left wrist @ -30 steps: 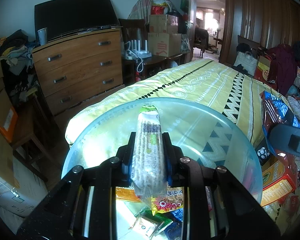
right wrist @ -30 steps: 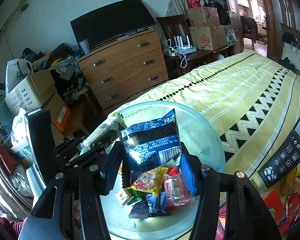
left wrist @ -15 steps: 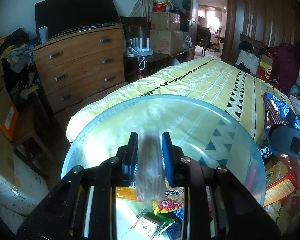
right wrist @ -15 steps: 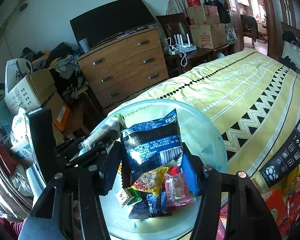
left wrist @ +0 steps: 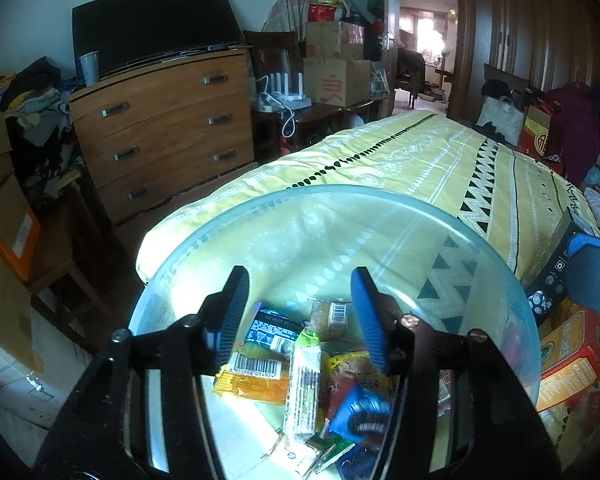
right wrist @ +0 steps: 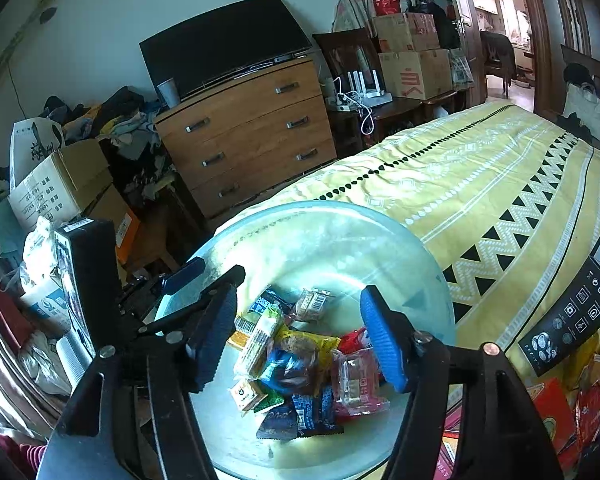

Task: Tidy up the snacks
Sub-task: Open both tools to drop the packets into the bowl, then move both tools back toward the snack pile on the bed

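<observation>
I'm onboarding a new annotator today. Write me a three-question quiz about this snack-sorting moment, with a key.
1. True or false: the left gripper grips a cracker pack.
2. The snacks lie in: A) a cardboard box, B) a clear glass bowl, C) a drawer.
3. Fill in: the long green-tipped cracker pack lies ____ the bowl.

Key
1. False: both the left and the right gripper have jaws apart, holding nothing.
2. B
3. inside
</observation>
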Demonstrator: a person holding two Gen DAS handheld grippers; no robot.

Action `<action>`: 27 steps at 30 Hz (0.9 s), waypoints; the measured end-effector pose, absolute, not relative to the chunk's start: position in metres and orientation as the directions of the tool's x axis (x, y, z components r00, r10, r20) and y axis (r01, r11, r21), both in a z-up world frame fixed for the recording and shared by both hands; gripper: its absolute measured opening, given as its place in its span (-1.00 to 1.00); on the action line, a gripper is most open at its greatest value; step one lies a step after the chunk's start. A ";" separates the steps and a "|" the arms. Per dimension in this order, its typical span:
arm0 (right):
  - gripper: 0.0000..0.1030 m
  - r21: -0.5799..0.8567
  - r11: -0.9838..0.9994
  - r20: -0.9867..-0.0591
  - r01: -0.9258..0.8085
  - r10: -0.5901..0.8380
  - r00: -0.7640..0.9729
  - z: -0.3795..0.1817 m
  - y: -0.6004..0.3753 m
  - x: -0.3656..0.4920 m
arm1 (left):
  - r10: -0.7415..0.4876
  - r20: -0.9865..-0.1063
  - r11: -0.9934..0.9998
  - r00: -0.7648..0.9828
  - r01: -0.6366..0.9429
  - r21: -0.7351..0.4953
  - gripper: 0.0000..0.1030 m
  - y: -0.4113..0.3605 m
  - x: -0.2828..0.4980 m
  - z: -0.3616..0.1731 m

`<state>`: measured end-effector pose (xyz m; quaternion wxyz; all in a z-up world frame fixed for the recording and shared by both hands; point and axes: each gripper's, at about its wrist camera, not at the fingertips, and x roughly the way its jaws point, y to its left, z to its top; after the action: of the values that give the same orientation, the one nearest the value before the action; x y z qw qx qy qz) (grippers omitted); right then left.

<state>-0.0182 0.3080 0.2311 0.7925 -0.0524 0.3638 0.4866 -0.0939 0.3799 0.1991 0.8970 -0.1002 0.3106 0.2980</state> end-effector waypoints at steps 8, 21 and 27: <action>0.45 0.269 0.522 -0.622 -0.810 0.736 0.268 0.232 0.303 -0.021 | 0.477 -0.618 0.803 0.625 -0.596 0.018 0.19 0.380 -0.095 0.202; 0.50 0.196 0.735 -0.659 -0.649 0.589 0.467 0.151 0.111 -0.099 | 0.274 -0.490 0.948 0.828 -0.317 -0.006 0.44 0.268 -0.093 0.245; 0.50 0.231 0.894 -0.760 -0.383 0.411 0.503 0.093 -0.034 -0.125 | -0.100 -0.432 0.995 0.896 0.101 -0.022 0.63 0.124 -0.099 0.253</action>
<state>-0.1245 -0.0338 0.0930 0.8666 0.0162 0.4429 0.2291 -0.0988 0.1242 0.2532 0.9737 0.0007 0.2219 -0.0516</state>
